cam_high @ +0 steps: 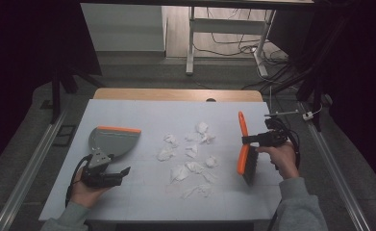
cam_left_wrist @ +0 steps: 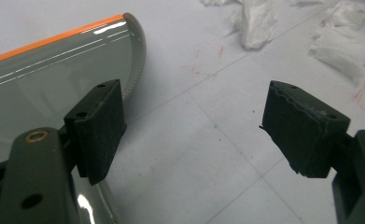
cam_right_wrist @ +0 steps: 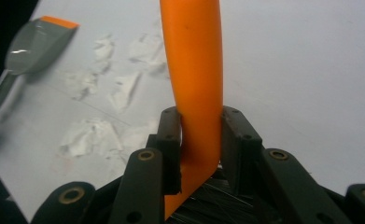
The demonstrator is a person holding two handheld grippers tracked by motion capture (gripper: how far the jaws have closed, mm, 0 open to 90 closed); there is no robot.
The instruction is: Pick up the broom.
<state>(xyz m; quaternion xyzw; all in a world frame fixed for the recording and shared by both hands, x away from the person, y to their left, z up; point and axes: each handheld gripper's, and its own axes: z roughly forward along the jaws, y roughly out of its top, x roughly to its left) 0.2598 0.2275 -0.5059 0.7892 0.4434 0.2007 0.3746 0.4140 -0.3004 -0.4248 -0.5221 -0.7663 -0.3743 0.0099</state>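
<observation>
The right gripper (cam_high: 251, 140) is clamped on the orange brush (cam_high: 244, 144), held upright at the table's (cam_high: 128, 202) right side; crumpled paper scraps (cam_high: 190, 154) lie mid-table. The left gripper (cam_high: 120, 173), jaws wide apart and holding nothing, rests low just beside the grey dustpan (cam_high: 112, 139).

The dustpan (cam_left_wrist: 54, 79) looks like glossy grey plastic with an orange edge. The brush (cam_right_wrist: 196, 70) has a smooth, matt orange plastic handle and dark bristles. The scraps (cam_high: 190, 159) are crumpled white paper. The table (cam_high: 142, 110) is matt and pale. The gripper pads (cam_left_wrist: 101, 126) look rough, matt black.
</observation>
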